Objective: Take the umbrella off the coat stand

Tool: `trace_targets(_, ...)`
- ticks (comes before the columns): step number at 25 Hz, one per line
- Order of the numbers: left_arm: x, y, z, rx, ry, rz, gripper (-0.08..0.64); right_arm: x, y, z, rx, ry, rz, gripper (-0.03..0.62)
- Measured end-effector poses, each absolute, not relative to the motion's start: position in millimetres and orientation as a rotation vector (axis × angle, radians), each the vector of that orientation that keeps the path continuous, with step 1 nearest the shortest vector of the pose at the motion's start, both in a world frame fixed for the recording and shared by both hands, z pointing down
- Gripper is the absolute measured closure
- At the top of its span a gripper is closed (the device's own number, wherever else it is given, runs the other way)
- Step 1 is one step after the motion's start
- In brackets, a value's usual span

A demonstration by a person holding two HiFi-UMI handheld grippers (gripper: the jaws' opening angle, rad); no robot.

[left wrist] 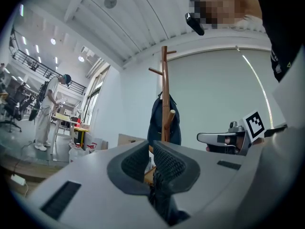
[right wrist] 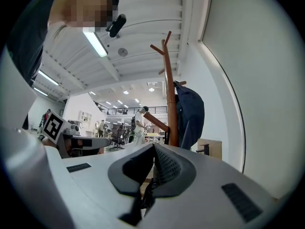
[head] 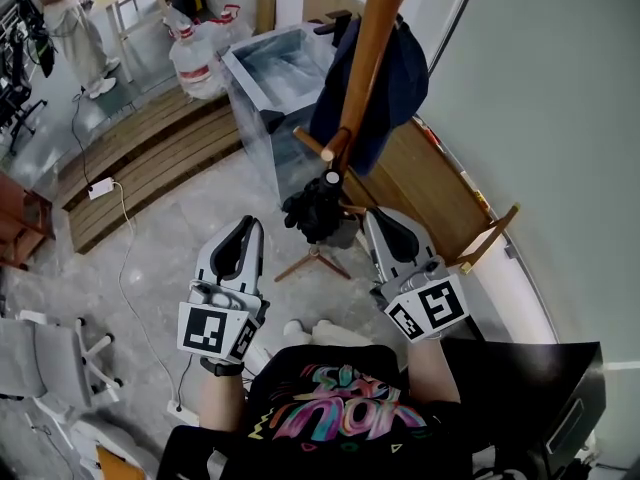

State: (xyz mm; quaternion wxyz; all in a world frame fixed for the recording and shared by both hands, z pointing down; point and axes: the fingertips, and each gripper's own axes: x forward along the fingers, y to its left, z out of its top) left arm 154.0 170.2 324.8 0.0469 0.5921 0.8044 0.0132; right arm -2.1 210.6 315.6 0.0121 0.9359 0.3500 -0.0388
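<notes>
The wooden coat stand (head: 362, 63) rises in front of me, with a dark blue garment (head: 388, 78) hanging on its far side. A black folded umbrella (head: 320, 208) hangs low on the stand, near a side peg. My left gripper (head: 248, 232) is shut and empty, just left of the umbrella and short of it. My right gripper (head: 377, 220) is shut too, holding nothing, just right of the umbrella. In the left gripper view the left gripper (left wrist: 148, 151) faces the stand (left wrist: 165, 94). The right gripper (right wrist: 153, 156) faces the stand (right wrist: 170, 104) and the garment (right wrist: 190, 118).
A clear plastic box (head: 275, 68) and water bottles (head: 195, 58) stand behind the coat stand. Wooden pallets (head: 150, 148) with a cable lie at the left, where a person (head: 65, 18) stands. A wooden board (head: 440, 188) leans on the right wall. A white chair (head: 50, 358) is near left.
</notes>
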Motion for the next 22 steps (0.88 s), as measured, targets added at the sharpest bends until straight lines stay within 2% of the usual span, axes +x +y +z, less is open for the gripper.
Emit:
trace_targets(4,150,168,327,1.77,2.469,0.047,0.531,-5,210,316,2.969,1.065,-0.183,0.578)
trace_targets(7,148,167,329,1.734,2.481,0.071,0.524,-5,208,316,2.996,1.043,-0.206,0.535)
trace_targets(9,147,165,332,1.708,2.495,0.072,0.453,-4,207,318,3.007,1.033,-0.211,0.518)
trace_targets(13,145,167,340,1.693,2.521,0.084,0.415,-3,209,321,3.035,1.02,-0.221,0.465)
trace_targets(22,128,183,374,1.658,2.689,0.147,0.32,-1,220,339,3.108,1.003,-0.212,0.411)
